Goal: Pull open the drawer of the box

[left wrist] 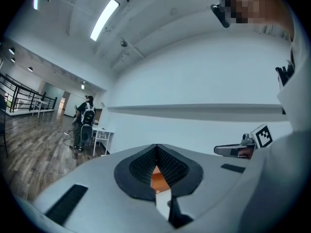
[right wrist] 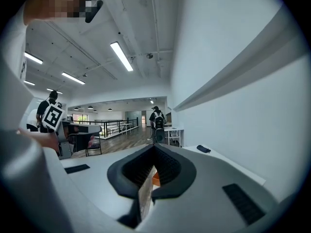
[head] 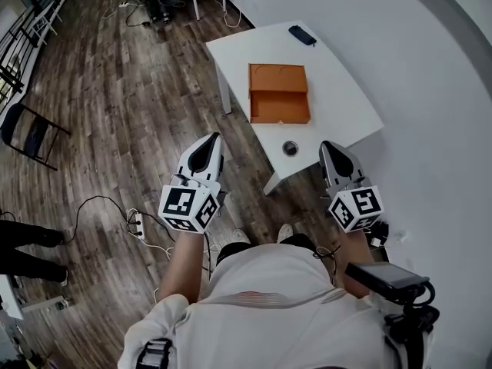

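Note:
An orange box lies on the white table; its drawer stands drawn out toward me, showing an empty inside. Both grippers hang short of the table's near edge, apart from the box. My left gripper is over the wooden floor to the left, jaws shut on nothing. My right gripper is at the table's near corner, also shut and empty. In the left gripper view the tips meet, with a sliver of the orange box below them. The right gripper view shows the same: closed tips and an orange sliver.
A round hole sits in the table near its front edge. A small dark object lies at the far end. A folding chair and a power strip with cables are on the floor at left. A person with a backpack stands far off.

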Demonstrator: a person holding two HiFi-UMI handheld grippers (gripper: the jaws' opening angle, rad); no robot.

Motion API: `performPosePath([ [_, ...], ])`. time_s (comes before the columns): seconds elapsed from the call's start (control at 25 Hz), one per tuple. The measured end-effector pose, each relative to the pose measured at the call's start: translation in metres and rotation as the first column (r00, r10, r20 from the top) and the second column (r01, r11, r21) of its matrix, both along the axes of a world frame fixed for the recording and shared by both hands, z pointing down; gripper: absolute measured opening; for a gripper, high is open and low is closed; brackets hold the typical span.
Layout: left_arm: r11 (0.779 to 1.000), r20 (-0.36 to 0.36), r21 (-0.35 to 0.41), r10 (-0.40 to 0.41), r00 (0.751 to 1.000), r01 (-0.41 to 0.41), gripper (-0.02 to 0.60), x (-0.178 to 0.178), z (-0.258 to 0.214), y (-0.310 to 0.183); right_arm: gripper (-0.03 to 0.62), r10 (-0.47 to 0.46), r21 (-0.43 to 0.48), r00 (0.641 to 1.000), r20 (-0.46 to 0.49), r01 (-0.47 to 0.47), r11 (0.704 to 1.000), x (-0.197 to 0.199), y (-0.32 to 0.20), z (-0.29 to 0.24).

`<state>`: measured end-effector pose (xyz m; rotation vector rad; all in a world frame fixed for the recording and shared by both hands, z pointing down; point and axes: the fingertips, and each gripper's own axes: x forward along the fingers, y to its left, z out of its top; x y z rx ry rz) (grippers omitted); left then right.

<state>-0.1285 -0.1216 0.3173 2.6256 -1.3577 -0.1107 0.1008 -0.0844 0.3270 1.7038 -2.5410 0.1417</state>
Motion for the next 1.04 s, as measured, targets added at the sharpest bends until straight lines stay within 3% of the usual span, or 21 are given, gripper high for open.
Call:
performPosePath([
  [0.64,0.999,0.018,-0.016,-0.029,0.999,0.029,0.012,0.051,-0.011,0.028,0.003,-0.055,0.033,0.998,0.012,0.054,0.998,0.041,0.007,-0.019],
  [1.04,0.998,0.033,-0.002,-0.055,0.998,0.055,0.011,0.059,-0.019,0.033,0.003,-0.093,0.045,0.996,0.008,0.093,0.995,0.044,0.004,-0.022],
])
